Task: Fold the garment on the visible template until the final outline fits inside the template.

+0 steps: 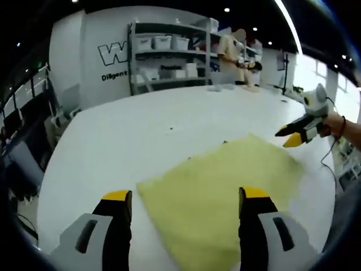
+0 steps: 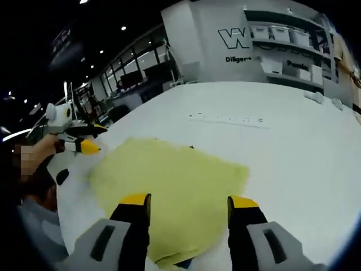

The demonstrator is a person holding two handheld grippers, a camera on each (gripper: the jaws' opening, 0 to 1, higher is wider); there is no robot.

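A pale yellow garment [image 1: 225, 192] lies flat on the white table [image 1: 141, 130], folded into a rough rectangle. My left gripper [image 1: 186, 199] hovers open above its near edge, nothing between the yellow-tipped jaws. The right gripper [image 1: 296, 134] shows at the right in the left gripper view, held by a hand above the garment's far corner. In the right gripper view the garment [image 2: 169, 186] spreads under my open right gripper [image 2: 189, 204], and the left gripper [image 2: 84, 141] shows at the left over the cloth's far edge. No template outline is clear to see.
Shelving with white bins [image 1: 169, 53] stands behind the table beside a wall with lettering. A person [image 1: 237, 53] stands at the far side. A faint line of marks [image 2: 228, 119] runs across the tabletop. A chair [image 1: 20, 164] sits at the table's left edge.
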